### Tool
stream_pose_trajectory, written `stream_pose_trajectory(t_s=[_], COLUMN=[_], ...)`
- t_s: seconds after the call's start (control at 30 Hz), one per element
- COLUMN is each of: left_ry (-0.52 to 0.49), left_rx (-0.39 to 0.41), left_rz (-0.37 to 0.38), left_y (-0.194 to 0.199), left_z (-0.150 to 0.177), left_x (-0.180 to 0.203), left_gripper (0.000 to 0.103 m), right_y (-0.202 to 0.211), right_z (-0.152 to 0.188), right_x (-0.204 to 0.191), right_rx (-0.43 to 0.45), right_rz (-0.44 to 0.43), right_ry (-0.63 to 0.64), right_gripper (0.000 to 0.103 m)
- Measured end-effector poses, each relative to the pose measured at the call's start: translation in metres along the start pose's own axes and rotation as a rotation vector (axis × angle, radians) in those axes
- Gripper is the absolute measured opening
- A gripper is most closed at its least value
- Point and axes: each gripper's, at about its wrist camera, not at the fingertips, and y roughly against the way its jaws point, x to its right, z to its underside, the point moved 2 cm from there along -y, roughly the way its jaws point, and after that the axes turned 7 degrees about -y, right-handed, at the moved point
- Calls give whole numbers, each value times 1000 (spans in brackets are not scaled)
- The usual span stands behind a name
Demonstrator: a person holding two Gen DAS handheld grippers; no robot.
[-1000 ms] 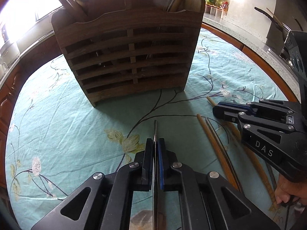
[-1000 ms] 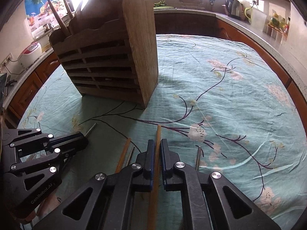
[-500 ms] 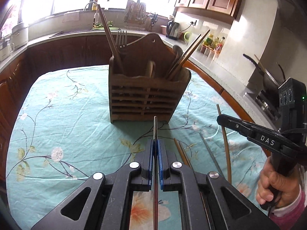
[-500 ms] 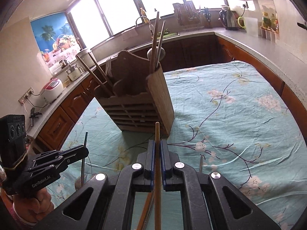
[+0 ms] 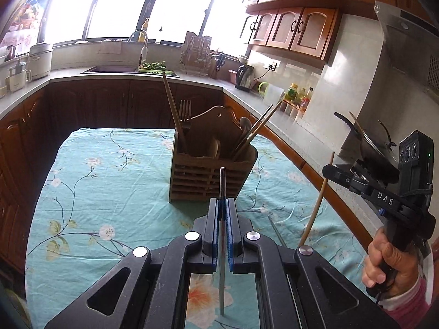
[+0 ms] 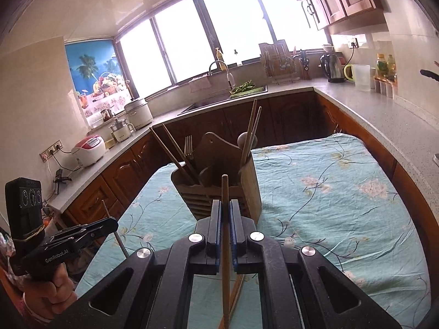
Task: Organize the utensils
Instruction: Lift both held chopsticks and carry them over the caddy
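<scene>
While both grippers hang above the table with its teal floral cloth (image 5: 115, 192), each one is clamped on a single utensil. The left gripper (image 5: 222, 208) pinches a thin metal rod (image 5: 222, 183), probably a metal chopstick, which sticks out past the blue pads toward the wooden utensil holder (image 5: 208, 181). The right gripper (image 6: 225, 211) is closed on a wooden chopstick (image 6: 225, 192) that also points at the holder.

The holder stands upright near the middle of the cloth, directly ahead of both tools. It already carries a fork (image 5: 185, 115), a spoon (image 5: 245, 123) and pairs of wooden chopsticks leaning out to either side, and its tall shaped back panel rises behind them.

Another thin utensil (image 5: 277, 233) lies on the cloth between the grippers, partly hidden by the left gripper's body. Beyond the table run the counter, a sink (image 6: 216, 101), a kettle (image 6: 332, 68) and a rice cooker (image 6: 89, 150).
</scene>
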Motion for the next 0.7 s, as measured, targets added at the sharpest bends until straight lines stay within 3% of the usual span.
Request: stream_pose_trajectory(t_s=[0.7], left_ry=[36], left_rx=[105], left_rz=[-18], left_y=[19], left_z=[-24], left_x=[-25], left_gripper=[3], right_y=[6], right_z=[-30], right_x=[-8], right_rx=[99], right_rz=[-12], right_ry=[-4], right_gripper=[5])
